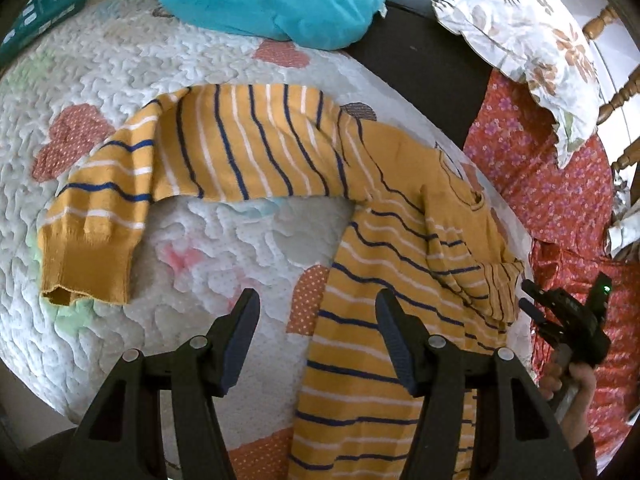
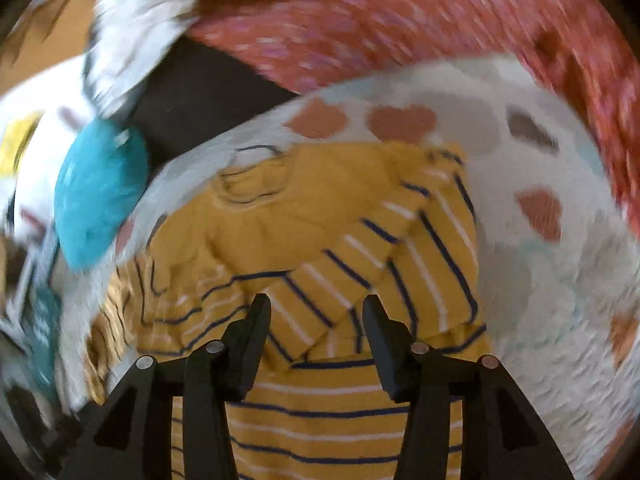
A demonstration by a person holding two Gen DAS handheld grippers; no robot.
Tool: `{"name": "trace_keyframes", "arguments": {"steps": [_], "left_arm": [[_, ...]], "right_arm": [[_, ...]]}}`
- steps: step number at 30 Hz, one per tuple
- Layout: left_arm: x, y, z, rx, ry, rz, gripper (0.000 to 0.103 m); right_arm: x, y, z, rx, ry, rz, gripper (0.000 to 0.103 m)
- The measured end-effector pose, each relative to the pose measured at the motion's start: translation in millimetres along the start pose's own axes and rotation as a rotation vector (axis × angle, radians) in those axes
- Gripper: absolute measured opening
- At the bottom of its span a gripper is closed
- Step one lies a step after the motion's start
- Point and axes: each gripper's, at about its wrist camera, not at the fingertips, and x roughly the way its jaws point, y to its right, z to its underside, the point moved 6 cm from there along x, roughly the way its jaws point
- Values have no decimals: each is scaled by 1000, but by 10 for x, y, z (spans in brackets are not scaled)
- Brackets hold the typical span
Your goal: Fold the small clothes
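So the striped sweater [image 1: 400, 300] lies flat on the quilt [image 1: 120, 80], one sleeve [image 1: 168, 172] stretched toward the left edge, the other [image 2: 360, 248] already folded across the chest, I'd say to square it up. Left gripper [image 1: 316, 336] hovers with jaws open and empty; right gripper [image 2: 316, 320], jaws apart too, sits above the folded sleeve, gripping nothing.

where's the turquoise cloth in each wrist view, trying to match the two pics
Left wrist view: the turquoise cloth sits at the top centre, at the far edge of the quilted mat.
Right wrist view: it appears at the left edge, blurred, beside the mat.
Shared landmark: the yellow striped sweater lies spread on the mat in both views.
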Motion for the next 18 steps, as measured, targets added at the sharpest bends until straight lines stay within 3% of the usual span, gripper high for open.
{"name": "trace_keyframes", "arguments": {"steps": [5,7,8,12,16,18], "left_arm": [[70,50,36,9,-20,-3,60],[89,54,36,9,-24,-7,60],[98,52,33,6,-24,-8,60],[151,53,40,-2,-37,-2,60],[197,96,46,2,-42,-2,60],[194,113,44,6,-37,-1,60]], "right_arm": [[506,123,50,171,-118,-24,51],[719,43,79,178,-163,-7,27],[756,-17,57,151,-170,1,6],[732,-383,-197,36,-87,-8,6],[760,-642,-550,50,-12,-60,10],[800,-699,-658,50,5,-40,47]]}}
